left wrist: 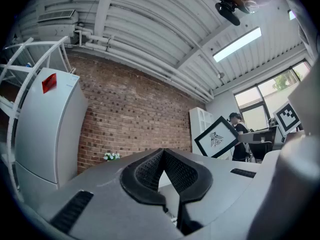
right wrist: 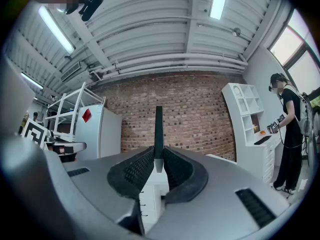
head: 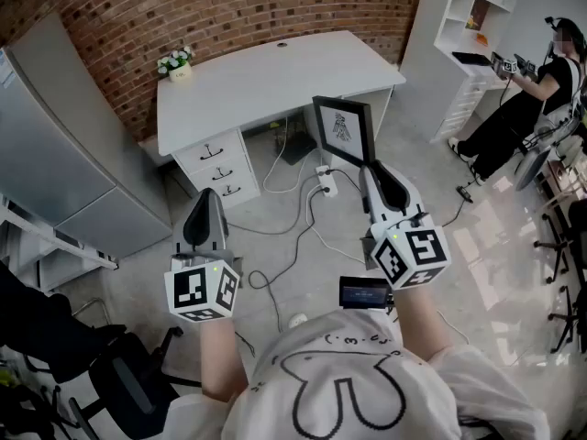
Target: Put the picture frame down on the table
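One gripper, the right, pinches the picture frame upright above its jaws. The left gripper is closed and empty. The table lies ahead, so the carry probably continues forward before lowering.

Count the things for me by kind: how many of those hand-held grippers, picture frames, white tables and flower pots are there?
2 grippers: left gripper, right gripper
1 picture frame, clamped in the right gripper
1 white table
1 flower pot, on the table
Total: 5
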The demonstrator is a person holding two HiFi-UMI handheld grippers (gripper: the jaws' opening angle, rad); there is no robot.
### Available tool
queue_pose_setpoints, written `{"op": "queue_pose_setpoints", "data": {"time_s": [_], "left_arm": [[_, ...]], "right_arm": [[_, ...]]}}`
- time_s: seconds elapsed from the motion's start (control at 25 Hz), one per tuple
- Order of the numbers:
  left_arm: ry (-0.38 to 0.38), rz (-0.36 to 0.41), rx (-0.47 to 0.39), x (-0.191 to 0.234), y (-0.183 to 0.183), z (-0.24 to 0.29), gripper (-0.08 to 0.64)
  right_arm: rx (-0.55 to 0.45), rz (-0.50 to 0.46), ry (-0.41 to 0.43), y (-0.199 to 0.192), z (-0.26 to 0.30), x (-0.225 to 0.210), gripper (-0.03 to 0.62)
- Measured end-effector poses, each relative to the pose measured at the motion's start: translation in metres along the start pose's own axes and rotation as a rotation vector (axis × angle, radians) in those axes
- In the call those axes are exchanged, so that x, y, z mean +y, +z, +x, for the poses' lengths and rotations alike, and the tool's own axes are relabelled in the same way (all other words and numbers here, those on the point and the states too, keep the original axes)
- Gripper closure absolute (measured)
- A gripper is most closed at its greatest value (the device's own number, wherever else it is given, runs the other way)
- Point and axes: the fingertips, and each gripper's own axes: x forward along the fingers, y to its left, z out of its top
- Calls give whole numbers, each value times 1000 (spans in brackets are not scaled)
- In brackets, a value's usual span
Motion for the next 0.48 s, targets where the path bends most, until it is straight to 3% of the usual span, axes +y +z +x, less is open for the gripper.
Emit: {"op": "queue_pose_setpoints", "data": {"time_s": [0.48], "left_arm": [[-15,-14,1,46,-5,-2,548]], "right_arm": [[10,-4,5,-5,28,46,531]]}}
